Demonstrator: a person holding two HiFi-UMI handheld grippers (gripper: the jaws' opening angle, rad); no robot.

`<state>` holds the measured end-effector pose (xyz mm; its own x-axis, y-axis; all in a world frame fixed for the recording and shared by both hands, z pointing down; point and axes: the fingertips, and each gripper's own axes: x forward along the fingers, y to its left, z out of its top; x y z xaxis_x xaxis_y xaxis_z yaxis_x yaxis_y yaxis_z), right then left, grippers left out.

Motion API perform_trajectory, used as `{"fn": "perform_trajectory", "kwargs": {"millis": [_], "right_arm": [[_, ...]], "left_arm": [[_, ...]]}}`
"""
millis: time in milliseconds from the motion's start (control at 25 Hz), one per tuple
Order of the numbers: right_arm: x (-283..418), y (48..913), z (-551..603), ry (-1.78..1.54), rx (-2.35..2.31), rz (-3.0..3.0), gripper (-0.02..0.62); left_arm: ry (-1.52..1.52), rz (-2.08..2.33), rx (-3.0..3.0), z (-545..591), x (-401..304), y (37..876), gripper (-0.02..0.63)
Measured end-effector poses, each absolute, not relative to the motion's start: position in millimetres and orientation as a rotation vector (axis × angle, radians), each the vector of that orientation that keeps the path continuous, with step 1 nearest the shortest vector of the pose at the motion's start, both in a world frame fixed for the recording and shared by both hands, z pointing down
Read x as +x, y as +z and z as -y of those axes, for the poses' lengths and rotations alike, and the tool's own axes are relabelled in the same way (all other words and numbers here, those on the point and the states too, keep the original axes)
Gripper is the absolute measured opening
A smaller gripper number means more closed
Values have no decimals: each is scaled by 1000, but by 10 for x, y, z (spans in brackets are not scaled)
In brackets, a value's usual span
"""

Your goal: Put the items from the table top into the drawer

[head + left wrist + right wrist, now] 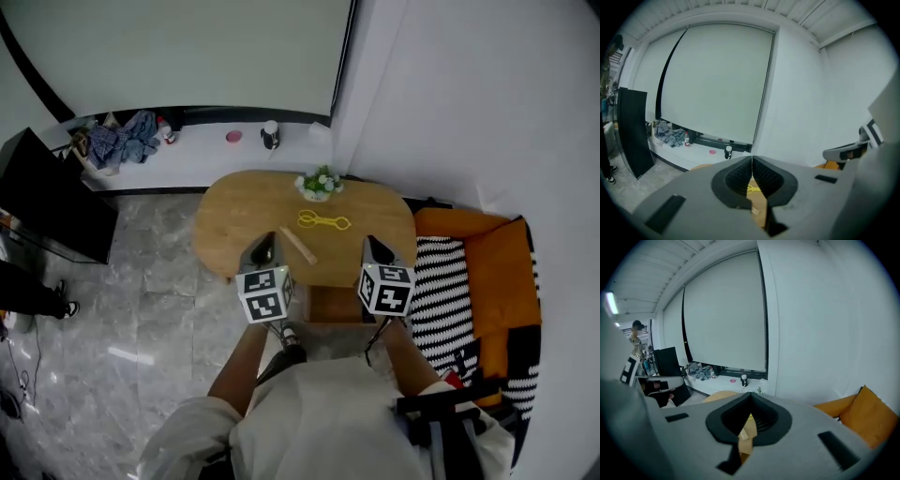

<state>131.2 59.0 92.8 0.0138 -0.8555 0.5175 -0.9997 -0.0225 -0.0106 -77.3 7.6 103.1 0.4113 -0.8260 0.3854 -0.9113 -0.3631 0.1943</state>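
Note:
An oval wooden table [244, 211] carries a small pot of flowers [318, 183], a yellow scissor-like tool [323, 222] and a short wooden stick [298, 246]. Below its near edge a wooden drawer [333, 302] seems to stand pulled out. My left gripper [267, 238] hovers over the near left part of the table, jaws shut and empty. My right gripper [373, 244] hangs over the near right edge, also shut with nothing in it. In the left gripper view the closed jaws [752, 158] hide most of the table; the yellow tool [752, 189] shows through the gap.
An orange sofa [497, 272] with a black-and-white striped cushion [441, 281] stands right of the table. A white ledge [206, 150] behind holds clothes [122, 142], a dark jar [270, 135] and a pink lid. A black panel [47, 202] stands left; a bystander's feet [64, 298] show beside it.

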Motion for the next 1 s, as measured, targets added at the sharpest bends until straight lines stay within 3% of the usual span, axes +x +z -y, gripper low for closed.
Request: {"fn": "perform_trajectory", "kwargs": {"millis": [1000], "right_arm": [[1583, 2595, 433, 711, 1613, 1889, -8]], "left_arm": [[584, 1539, 1970, 356, -792, 2782, 9]]}}
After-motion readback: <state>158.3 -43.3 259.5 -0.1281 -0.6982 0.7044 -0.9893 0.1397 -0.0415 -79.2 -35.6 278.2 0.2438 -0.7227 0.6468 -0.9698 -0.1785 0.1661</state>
